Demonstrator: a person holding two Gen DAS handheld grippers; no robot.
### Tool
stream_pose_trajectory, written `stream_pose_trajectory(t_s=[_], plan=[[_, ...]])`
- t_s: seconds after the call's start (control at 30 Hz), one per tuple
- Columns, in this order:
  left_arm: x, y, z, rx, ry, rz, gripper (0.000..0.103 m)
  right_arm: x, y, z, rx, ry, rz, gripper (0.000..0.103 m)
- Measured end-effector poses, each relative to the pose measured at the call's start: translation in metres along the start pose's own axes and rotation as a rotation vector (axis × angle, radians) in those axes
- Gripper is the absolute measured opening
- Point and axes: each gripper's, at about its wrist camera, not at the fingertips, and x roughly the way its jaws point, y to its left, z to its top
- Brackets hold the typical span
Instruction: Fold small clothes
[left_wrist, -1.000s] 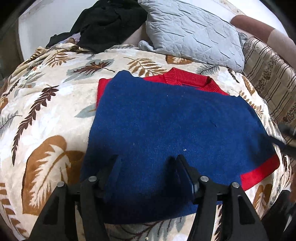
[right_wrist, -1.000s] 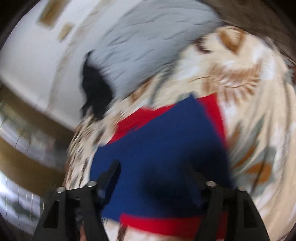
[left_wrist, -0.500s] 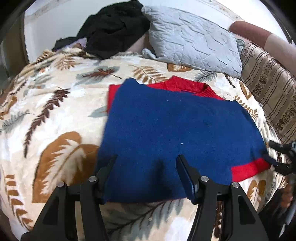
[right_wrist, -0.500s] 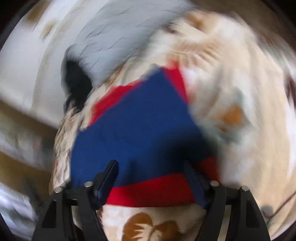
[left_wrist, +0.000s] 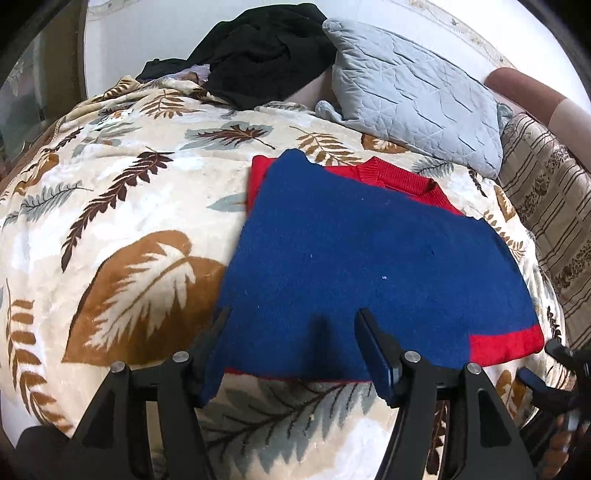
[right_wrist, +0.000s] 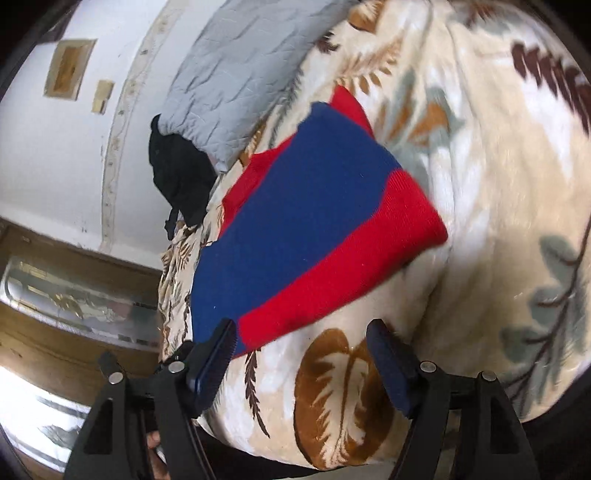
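both grippers just backed off to the near edge of the bed (left_wrist: 110, 206), left gripper (left_wrist: 291, 347) and right gripper (right_wrist: 301, 363) jaws opening and empty, so the folded blue-and-red sweater (left_wrist: 369, 266) lies flat, ready for another fold

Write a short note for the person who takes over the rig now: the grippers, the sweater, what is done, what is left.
Left gripper: opening, holds nothing; its fingers stand over the near edge of the sweater.
Right gripper: opening, empty, at the sweater's red hem corner.
Sweater: flat on the leaf blanket, blue side up, red collar toward the grey pillow.
Done: it looks folded once, into a rectangle.
Left: probably one more fold, then set it aside. The black clothes behind are not folded.
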Motion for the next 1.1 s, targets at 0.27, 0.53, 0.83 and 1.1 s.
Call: stream_pose_trajectory(t_s=[0.27,0.53,0.83,1.1], plan=[[-0.001,-0.009,-0.006,0.023,0.016,0.022,0.067,0.011,-0.010,0.017,0.119,-0.058,0.035,0.076],[0.007,-0.022,-0.004,0.055,0.041,0.052,0.067,0.001,-0.017,0.033,0.135,-0.129,-0.019,0.076],[0.012,-0.028,0.003,0.066,0.046,0.071,0.067,0.011,0.010,0.039,-0.066,-0.134,-0.108,0.077],[0.021,-0.029,0.006,0.067,0.061,0.074,0.067,0.010,0.018,0.041,-0.118,-0.153,-0.120,0.077]])
